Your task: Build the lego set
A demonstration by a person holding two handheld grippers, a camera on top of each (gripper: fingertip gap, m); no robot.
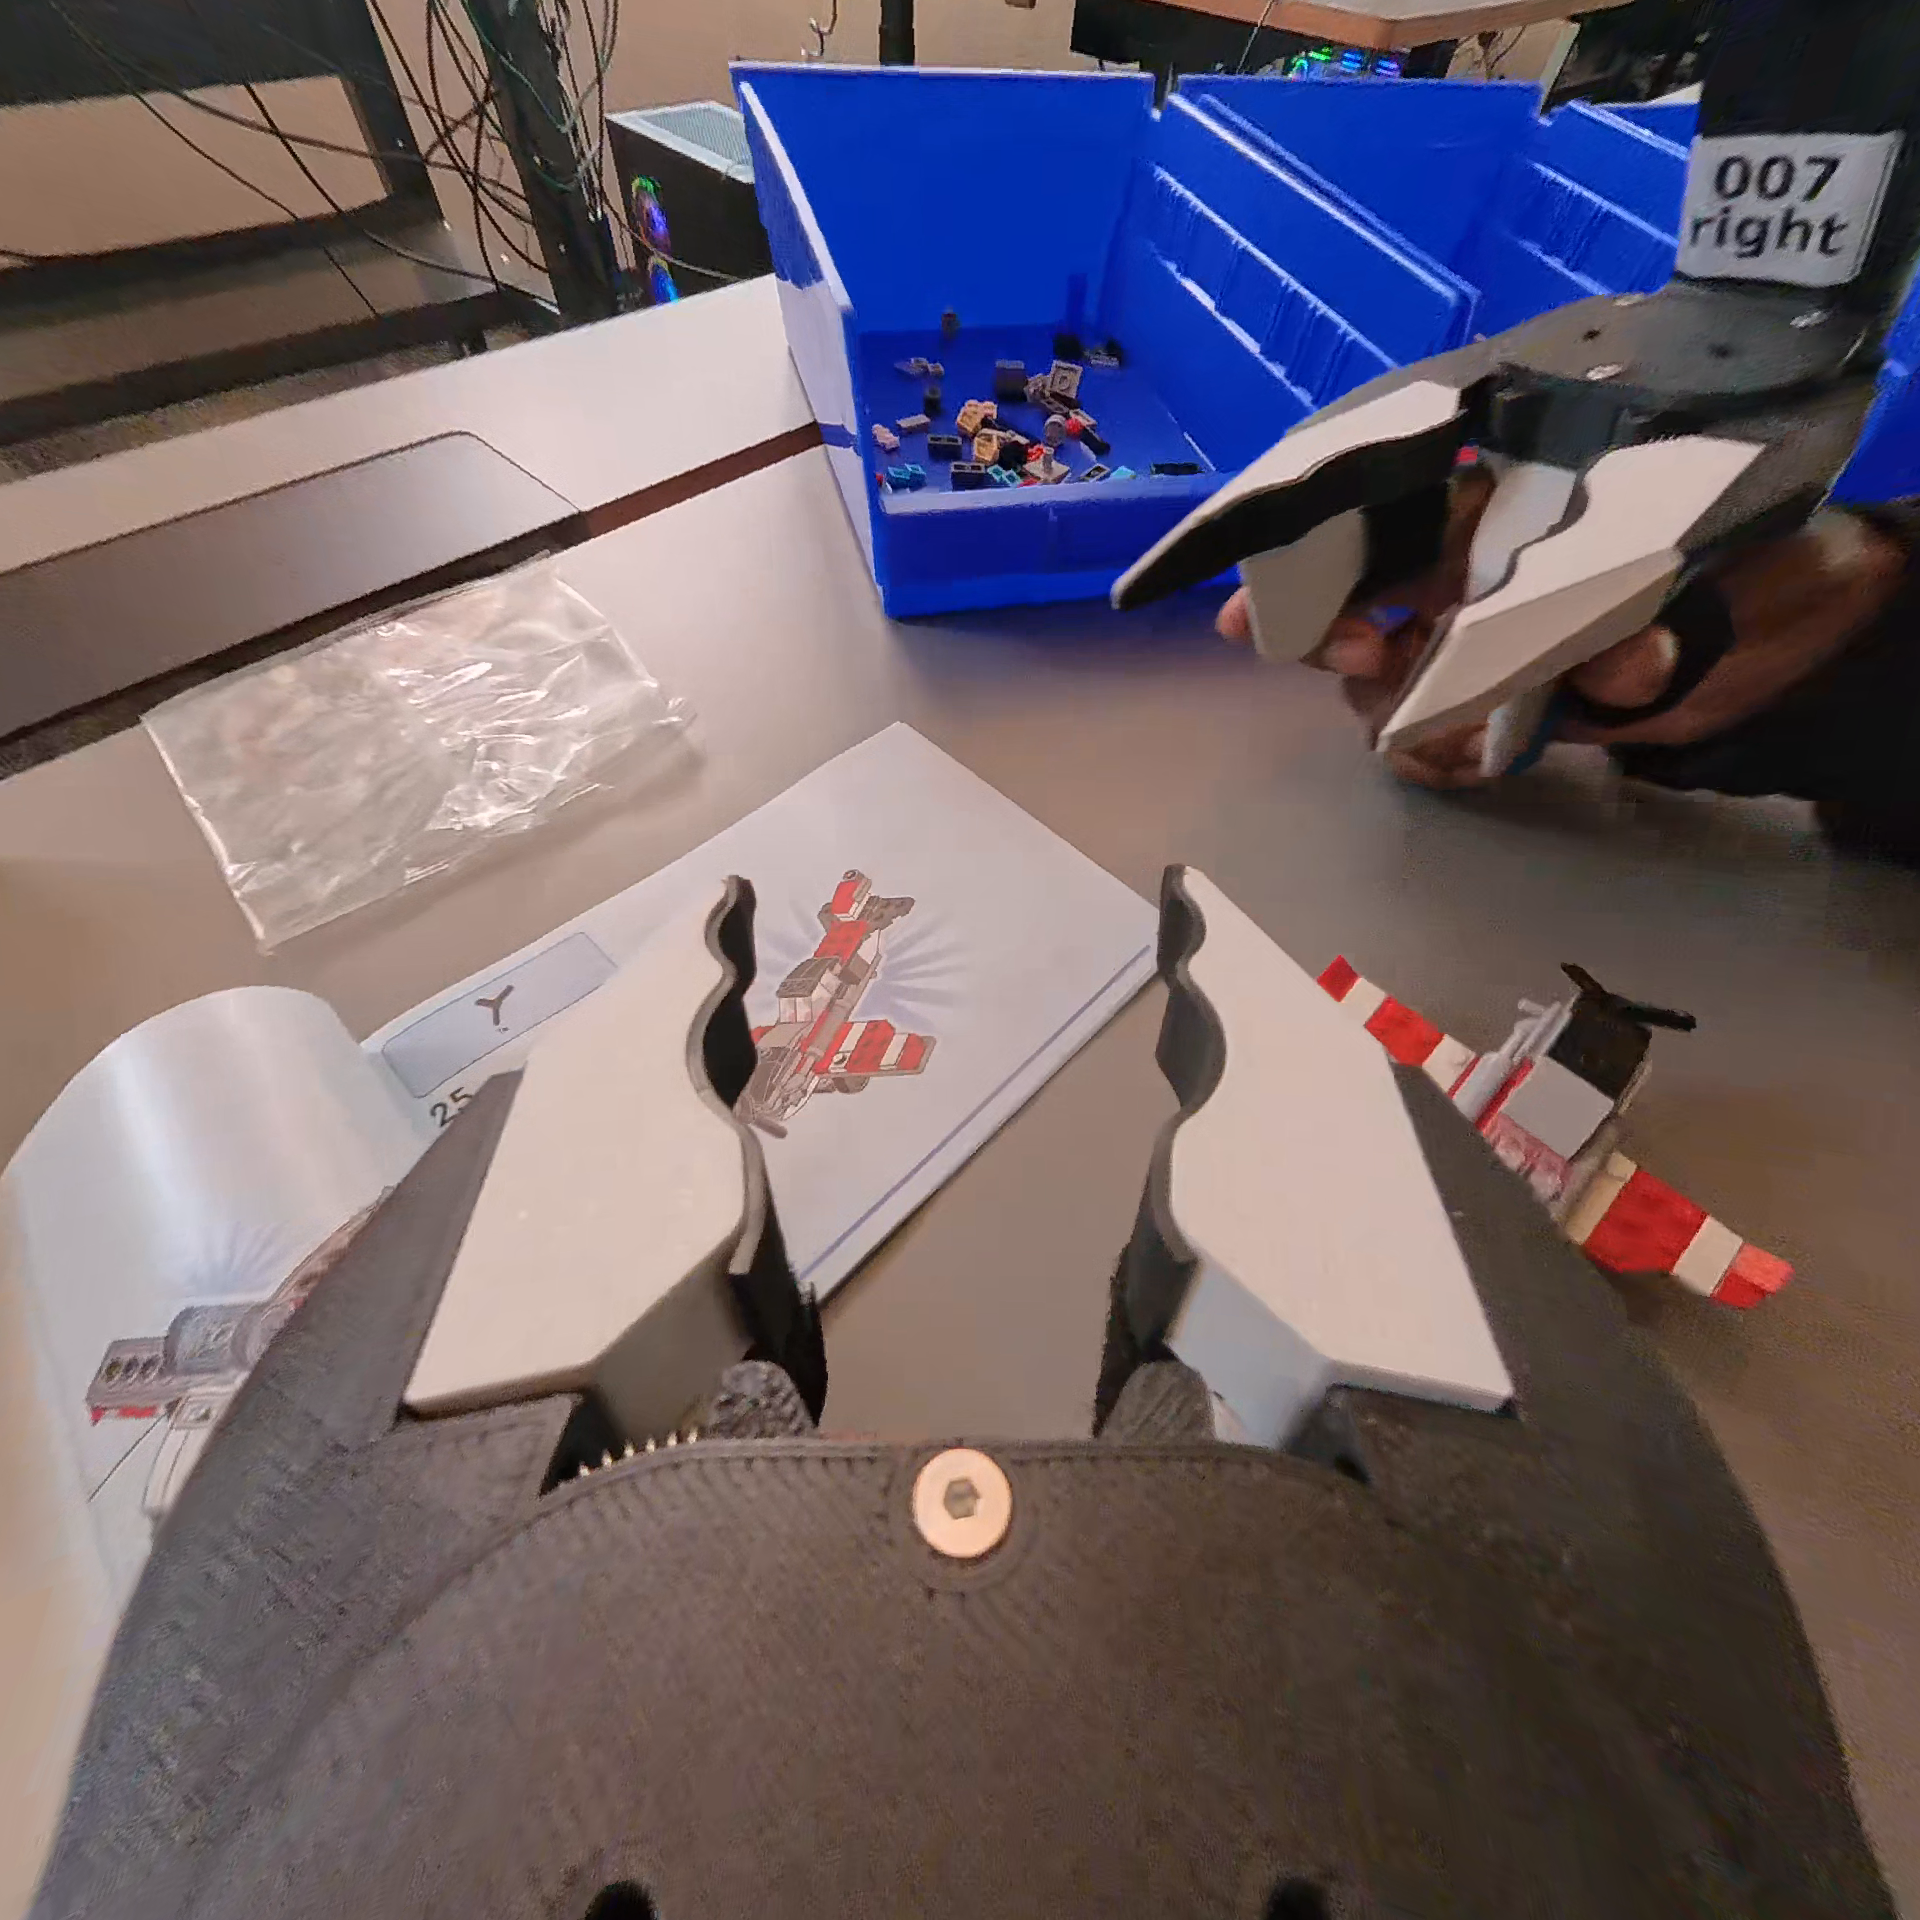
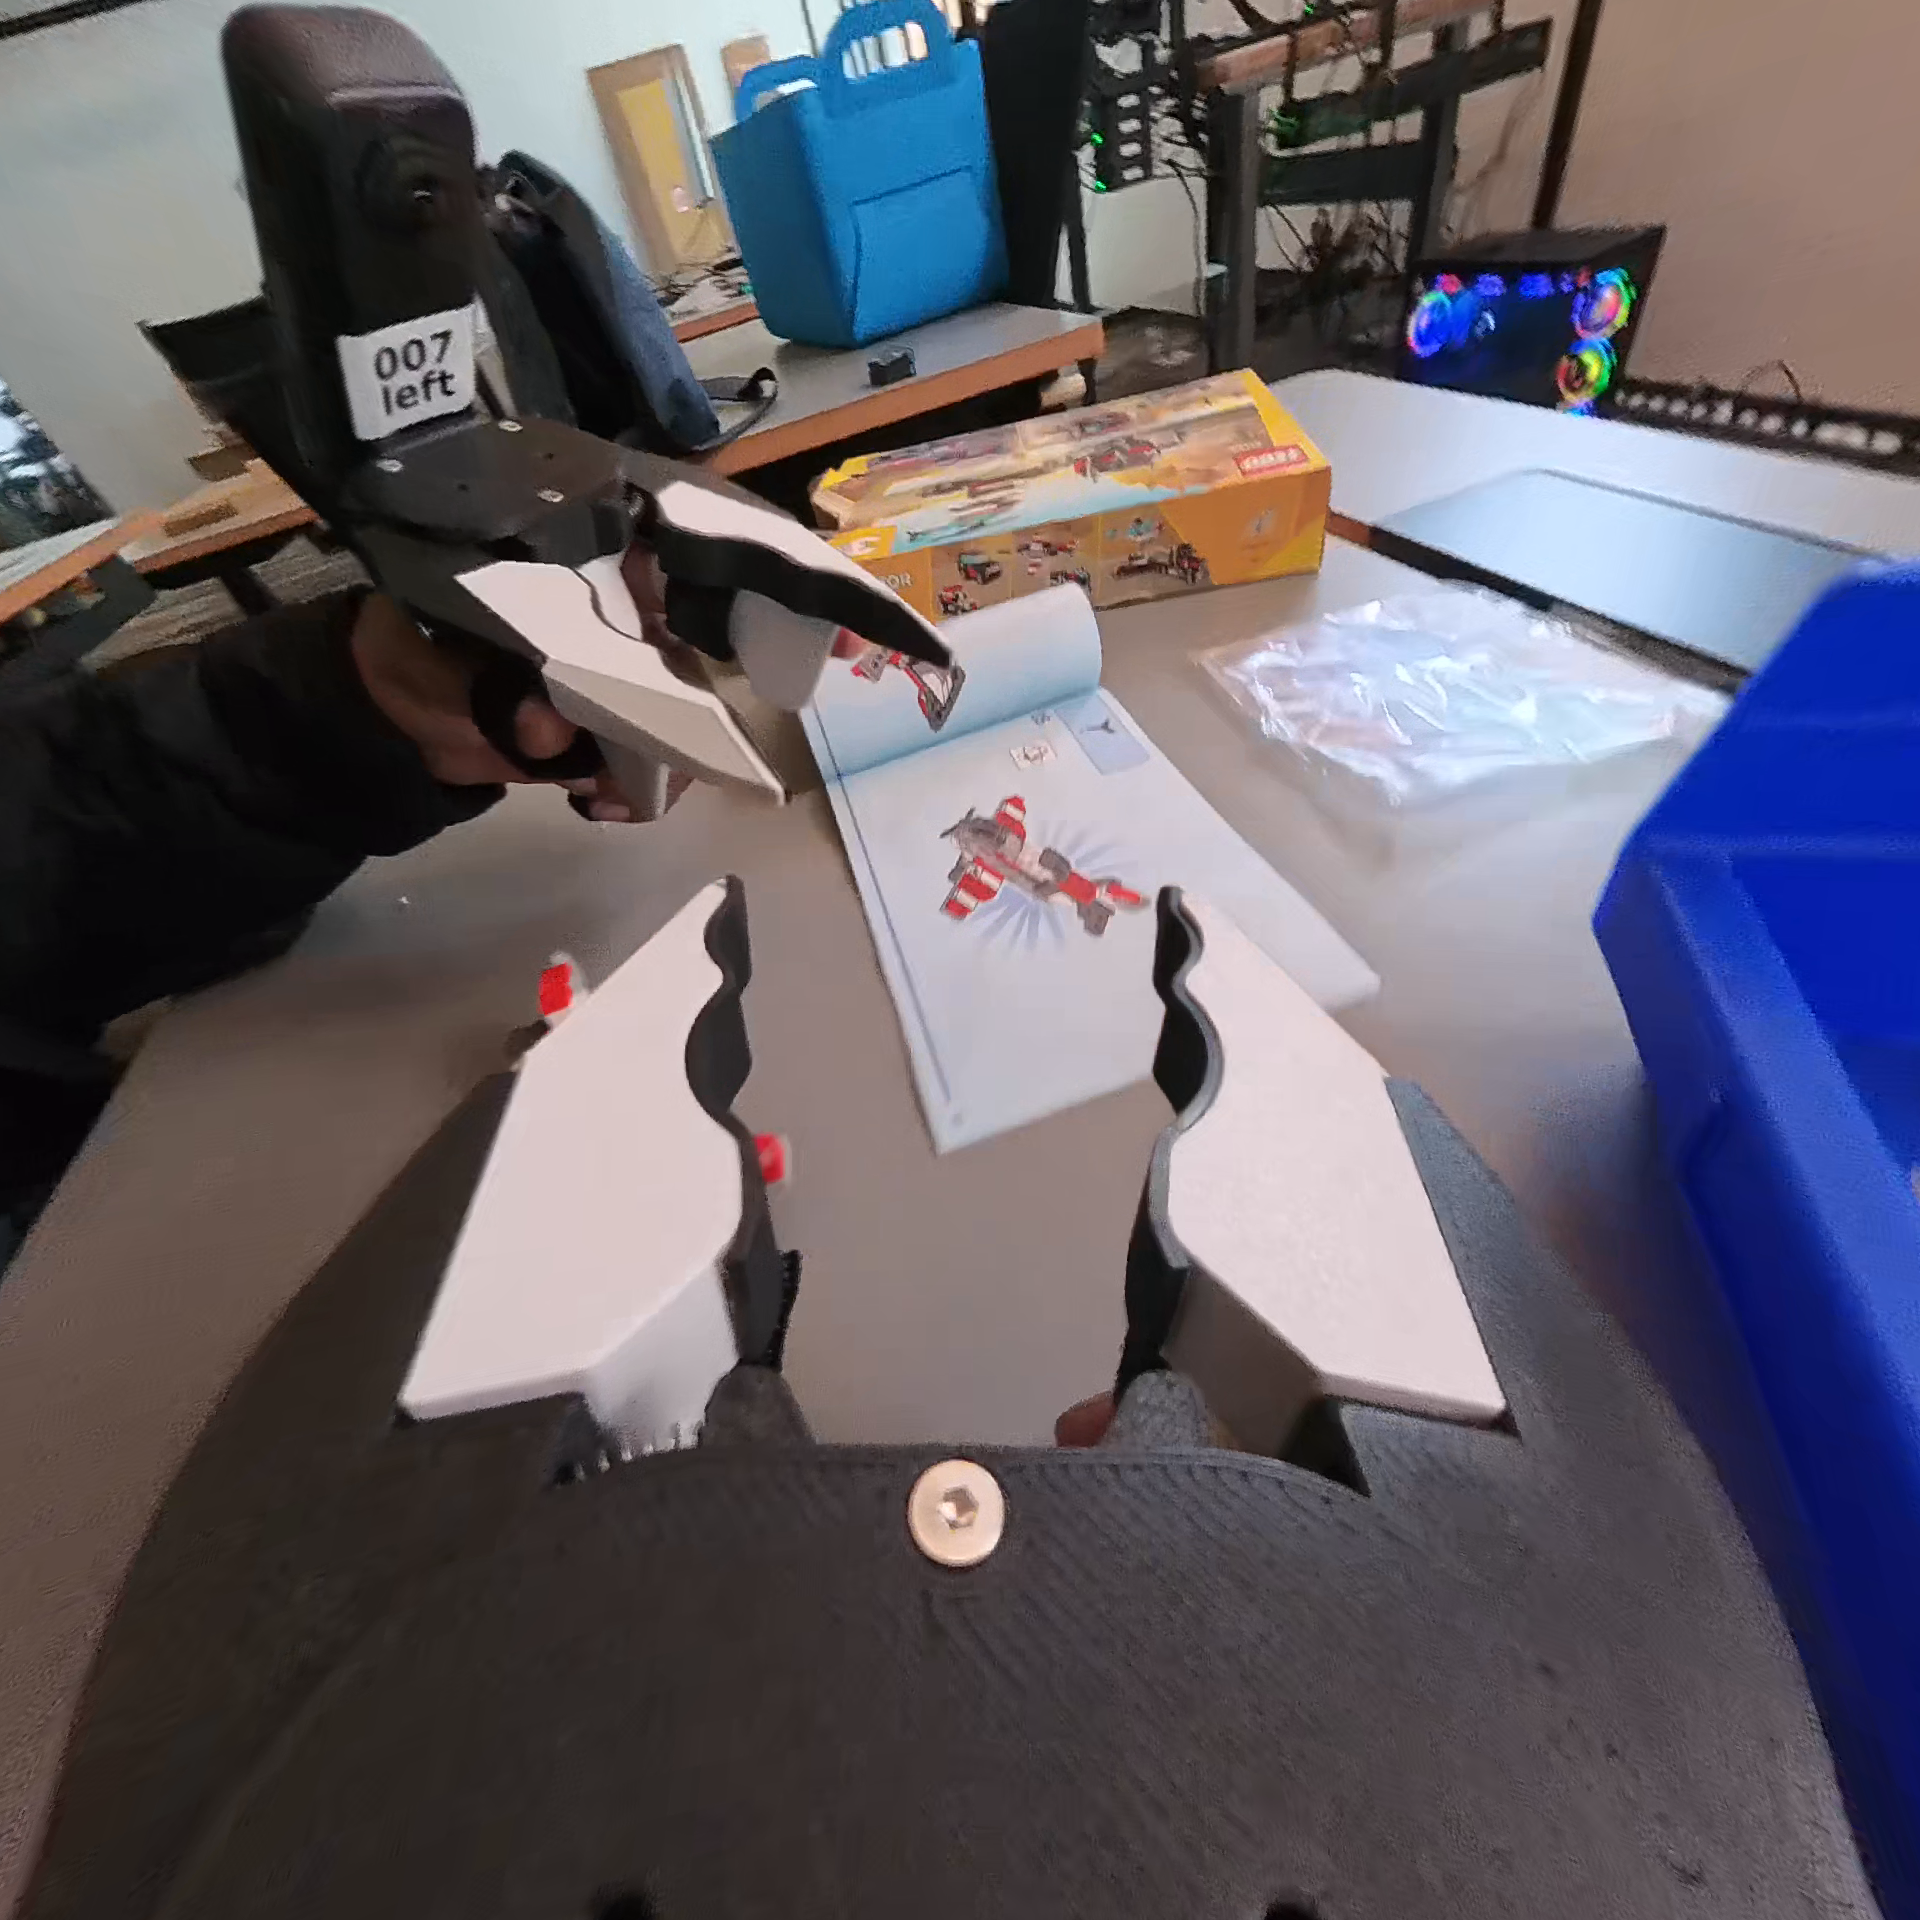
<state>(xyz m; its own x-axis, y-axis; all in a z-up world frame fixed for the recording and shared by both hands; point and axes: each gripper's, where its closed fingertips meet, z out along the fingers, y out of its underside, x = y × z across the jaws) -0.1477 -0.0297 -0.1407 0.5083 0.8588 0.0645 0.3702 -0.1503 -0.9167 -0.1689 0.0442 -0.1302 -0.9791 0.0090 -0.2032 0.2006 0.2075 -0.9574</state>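
On gray table (image 1: 1039, 717): 1 red-white toy plane (image 1: 1558, 1122) sits just right of left gripper (image 1: 951, 904), outside its fingers, not touching. Left gripper wide open, holds nothing. Right gripper (image 2: 940, 904) wide open too, empty; plane mostly hidden behind its left finger. 1 open booklet (image 1: 956, 1039) under both. 1 blue bin (image 1: 997, 343) w/ many small bricks. 1 clear bag (image 1: 416, 727). 1 yellow box (image 2: 1081, 499).

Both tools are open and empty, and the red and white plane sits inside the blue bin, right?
Not quite. Both tools, left and right, are open and empty, but the plane sits on the table, outside the blue bin; the left wrist view shows it.
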